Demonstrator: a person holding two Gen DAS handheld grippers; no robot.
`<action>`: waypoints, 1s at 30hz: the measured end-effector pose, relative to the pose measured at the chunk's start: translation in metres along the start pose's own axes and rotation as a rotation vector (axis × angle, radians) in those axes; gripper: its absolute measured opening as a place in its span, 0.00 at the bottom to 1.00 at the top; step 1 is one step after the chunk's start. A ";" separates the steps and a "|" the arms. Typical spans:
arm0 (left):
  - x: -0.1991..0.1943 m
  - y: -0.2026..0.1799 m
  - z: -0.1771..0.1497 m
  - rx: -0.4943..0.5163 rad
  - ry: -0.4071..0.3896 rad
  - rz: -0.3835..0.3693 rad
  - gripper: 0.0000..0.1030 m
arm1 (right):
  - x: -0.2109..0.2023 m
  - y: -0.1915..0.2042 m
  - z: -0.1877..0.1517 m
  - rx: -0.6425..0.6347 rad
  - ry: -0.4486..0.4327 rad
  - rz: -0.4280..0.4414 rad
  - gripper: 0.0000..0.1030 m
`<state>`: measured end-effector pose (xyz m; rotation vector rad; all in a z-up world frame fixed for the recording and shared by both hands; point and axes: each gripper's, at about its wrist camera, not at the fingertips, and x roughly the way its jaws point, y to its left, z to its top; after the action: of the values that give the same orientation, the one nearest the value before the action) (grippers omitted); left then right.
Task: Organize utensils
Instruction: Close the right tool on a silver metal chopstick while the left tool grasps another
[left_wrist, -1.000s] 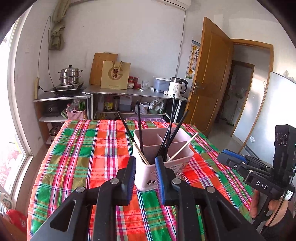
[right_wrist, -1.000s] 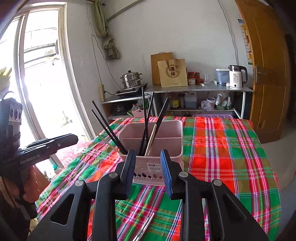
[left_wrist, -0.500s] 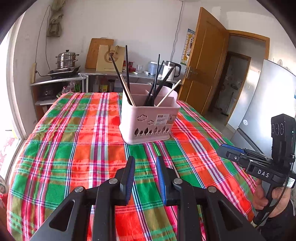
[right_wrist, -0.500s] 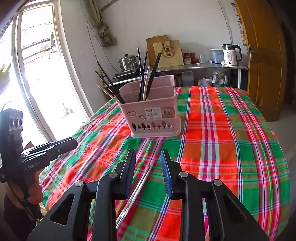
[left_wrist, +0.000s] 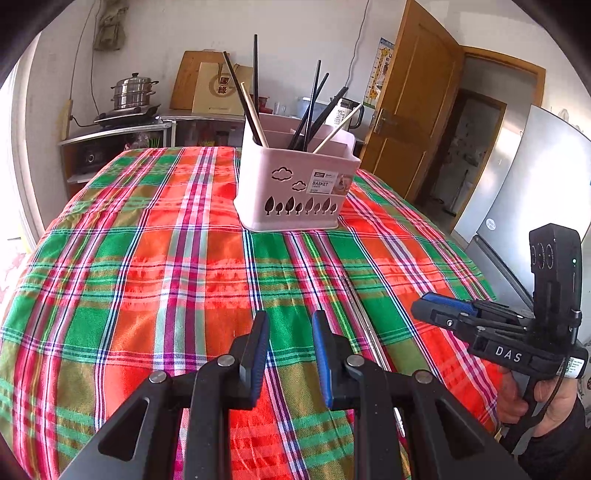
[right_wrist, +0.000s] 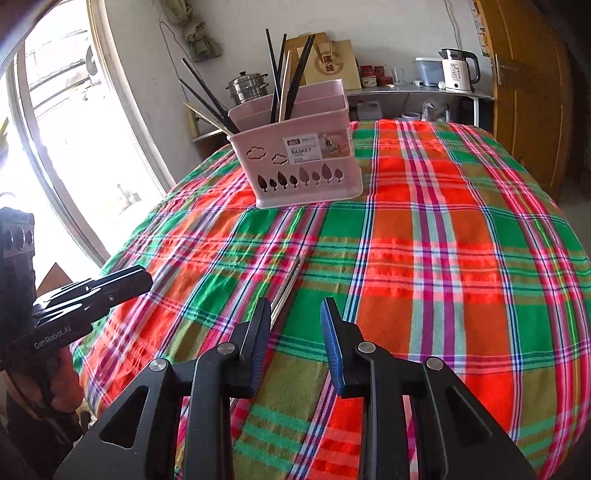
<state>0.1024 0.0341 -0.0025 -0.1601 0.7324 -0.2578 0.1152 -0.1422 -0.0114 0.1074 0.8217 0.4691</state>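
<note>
Both the left gripper (left_wrist: 288, 354) and right gripper (right_wrist: 295, 343) hover part-open and empty over the plaid tablecloth (right_wrist: 443, 258), where seemingly metal chopsticks (right_wrist: 288, 291) remain loose, others already standing in the pink basket (right_wrist: 306, 162).

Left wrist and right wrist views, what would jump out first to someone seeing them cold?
The loud red-and-green plaid cloth fills both views. Next, the pink basket at its far middle, bristling with upright chopsticks, most of them dark. Last, metal chopsticks lie loose on the cloth just ahead of the open right gripper, beside the open left gripper.
</note>
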 end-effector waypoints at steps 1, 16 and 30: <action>0.001 0.001 -0.001 -0.004 0.003 -0.001 0.22 | 0.004 0.002 -0.002 -0.005 0.010 -0.002 0.28; 0.008 0.009 -0.005 -0.046 0.022 -0.018 0.22 | 0.039 0.018 -0.010 -0.034 0.104 -0.067 0.28; 0.026 -0.006 -0.002 -0.032 0.065 -0.047 0.22 | 0.038 0.018 -0.011 -0.096 0.113 -0.172 0.14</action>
<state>0.1188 0.0203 -0.0190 -0.2002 0.7985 -0.2971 0.1228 -0.1100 -0.0393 -0.0787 0.9091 0.3540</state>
